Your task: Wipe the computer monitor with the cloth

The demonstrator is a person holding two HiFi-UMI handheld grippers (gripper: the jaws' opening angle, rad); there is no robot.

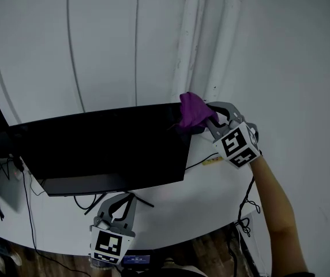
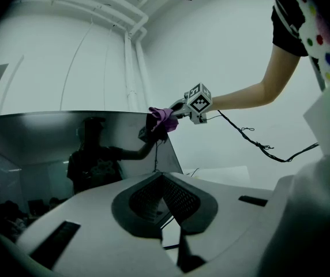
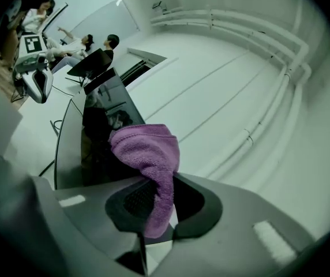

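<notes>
A wide dark monitor (image 1: 101,149) stands on the white desk (image 1: 211,195). At the monitor's top right corner my right gripper (image 1: 209,120) is shut on a purple cloth (image 1: 192,111), which is pressed against that corner. In the right gripper view the cloth (image 3: 147,154) hangs bunched between the jaws of that gripper (image 3: 153,195), against the monitor's edge (image 3: 96,131). My left gripper (image 1: 120,203) is low, in front of the monitor's base, shut and empty (image 2: 164,180). The left gripper view takes in the screen (image 2: 49,149), the cloth (image 2: 162,119) and the right gripper (image 2: 179,109).
Black cables (image 1: 29,189) trail over the desk under the monitor, and another cable (image 1: 247,203) hangs off the right edge. White pipes (image 1: 191,45) run up the wall behind. A small yellow tag (image 1: 211,160) lies on the desk. People sit far off (image 3: 98,42).
</notes>
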